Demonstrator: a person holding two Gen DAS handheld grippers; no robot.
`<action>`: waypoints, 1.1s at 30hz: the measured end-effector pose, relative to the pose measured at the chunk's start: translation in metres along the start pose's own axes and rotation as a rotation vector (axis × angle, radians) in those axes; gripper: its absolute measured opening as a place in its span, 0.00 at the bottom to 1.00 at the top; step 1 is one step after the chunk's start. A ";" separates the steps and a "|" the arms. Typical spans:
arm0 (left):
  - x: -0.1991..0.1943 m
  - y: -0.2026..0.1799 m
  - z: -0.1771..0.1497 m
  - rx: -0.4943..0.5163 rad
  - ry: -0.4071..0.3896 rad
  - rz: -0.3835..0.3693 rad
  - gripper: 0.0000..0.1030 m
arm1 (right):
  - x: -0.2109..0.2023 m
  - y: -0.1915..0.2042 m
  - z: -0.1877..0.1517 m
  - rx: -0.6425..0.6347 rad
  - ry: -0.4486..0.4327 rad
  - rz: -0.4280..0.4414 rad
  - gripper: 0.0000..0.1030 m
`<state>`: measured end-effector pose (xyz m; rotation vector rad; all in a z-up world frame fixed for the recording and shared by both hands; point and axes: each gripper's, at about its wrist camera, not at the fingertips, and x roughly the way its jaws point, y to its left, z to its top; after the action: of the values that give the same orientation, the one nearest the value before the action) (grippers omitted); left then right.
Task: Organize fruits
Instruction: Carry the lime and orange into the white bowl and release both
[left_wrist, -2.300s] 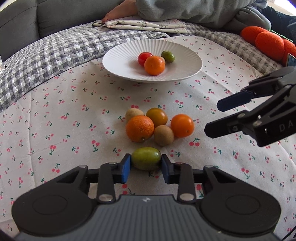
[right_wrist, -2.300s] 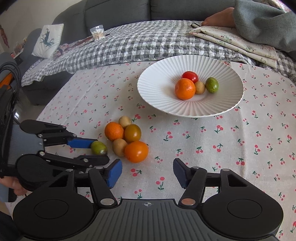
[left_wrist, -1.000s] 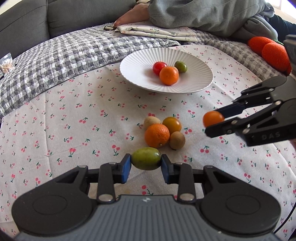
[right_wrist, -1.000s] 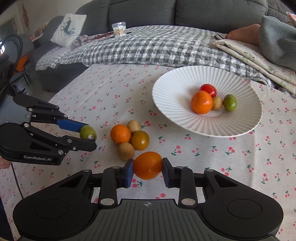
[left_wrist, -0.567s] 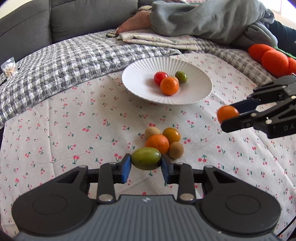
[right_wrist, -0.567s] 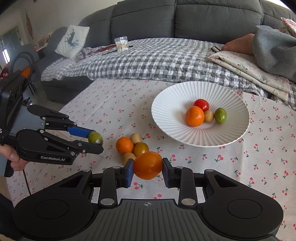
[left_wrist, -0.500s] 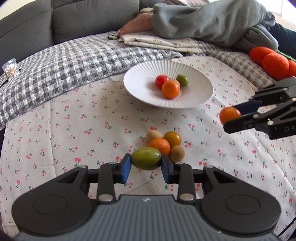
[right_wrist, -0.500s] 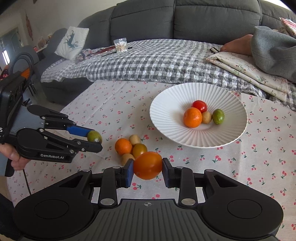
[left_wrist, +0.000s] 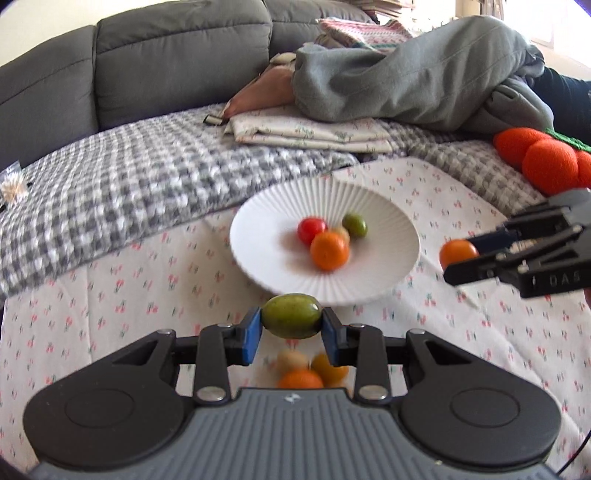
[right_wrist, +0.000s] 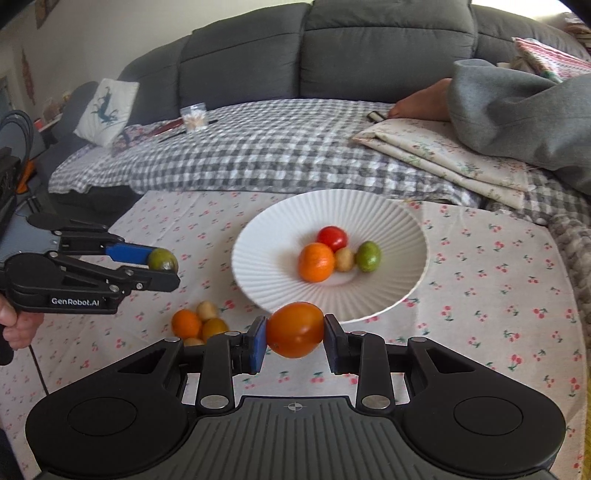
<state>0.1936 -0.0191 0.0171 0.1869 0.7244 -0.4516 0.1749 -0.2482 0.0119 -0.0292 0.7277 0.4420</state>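
The left gripper (left_wrist: 291, 334) is clamping a green fruit (left_wrist: 291, 315), the right gripper (right_wrist: 294, 349) an orange tomato (right_wrist: 295, 329), both hovering near the ribbed white plate (right_wrist: 399, 225) (four fruits inside). Releasing high risks roll-off.

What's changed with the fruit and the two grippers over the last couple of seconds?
The right hand-held gripper took hold of the orange tomato from the loose pile and lifted it toward the white plate. The left hand-held gripper, shut on the green fruit throughout, raised it the same way. The four fruits on the plate stayed put.
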 end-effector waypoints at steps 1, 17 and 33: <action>0.004 0.000 0.005 -0.006 -0.004 0.000 0.32 | 0.001 -0.004 0.001 0.009 -0.002 -0.009 0.30; 0.072 0.000 0.041 -0.044 -0.021 0.021 0.32 | 0.026 -0.036 0.017 0.034 -0.027 -0.086 0.30; 0.108 0.001 0.035 -0.019 0.009 0.009 0.32 | 0.073 -0.023 0.025 -0.038 -0.007 -0.094 0.30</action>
<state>0.2856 -0.0656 -0.0297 0.1747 0.7363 -0.4356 0.2482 -0.2369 -0.0195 -0.0970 0.7081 0.3657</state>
